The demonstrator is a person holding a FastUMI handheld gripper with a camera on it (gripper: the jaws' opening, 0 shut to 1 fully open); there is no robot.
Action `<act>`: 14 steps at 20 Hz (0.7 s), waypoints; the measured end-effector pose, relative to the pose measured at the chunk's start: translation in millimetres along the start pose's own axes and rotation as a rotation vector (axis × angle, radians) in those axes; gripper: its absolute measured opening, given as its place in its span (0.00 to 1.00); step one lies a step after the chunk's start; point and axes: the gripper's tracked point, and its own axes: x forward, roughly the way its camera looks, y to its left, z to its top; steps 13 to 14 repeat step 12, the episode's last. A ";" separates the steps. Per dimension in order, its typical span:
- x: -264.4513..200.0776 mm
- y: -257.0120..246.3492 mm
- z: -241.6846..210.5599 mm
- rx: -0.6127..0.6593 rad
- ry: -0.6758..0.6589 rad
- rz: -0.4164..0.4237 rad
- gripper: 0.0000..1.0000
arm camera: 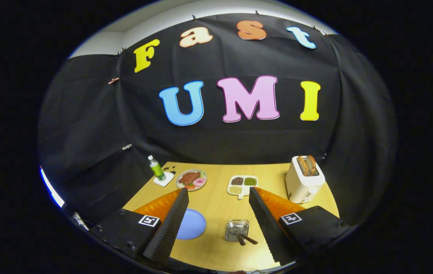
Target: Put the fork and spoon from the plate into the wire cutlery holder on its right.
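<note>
The claw point(218, 198) hangs high above the bench point(216, 207) with its fingers spread wide and nothing between them, a stance that suits looking the layout over. Between the fingers lie the blue plate point(191, 224) and, to its right, the wire cutlery holder point(237, 230). Two dark handles point(246, 239) jut from the holder, likely the fork and spoon already dropped in, though they are too small to be sure; the plate looks bare. A toaster point(303, 179) stands well beyond.
</note>
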 end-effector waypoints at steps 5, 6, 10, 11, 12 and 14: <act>-6.0 -7.2 16.0 -0.029 -0.119 -0.075 0.99; -7.1 -10.0 17.6 -0.026 -0.130 -0.085 0.99; -8.3 -15.3 12.6 -0.019 -0.130 -0.111 0.99; -7.9 -16.6 11.2 -0.018 -0.125 -0.115 0.99; -8.2 -17.8 10.9 -0.017 -0.124 -0.119 0.99; -8.2 -17.8 10.9 -0.017 -0.124 -0.119 0.99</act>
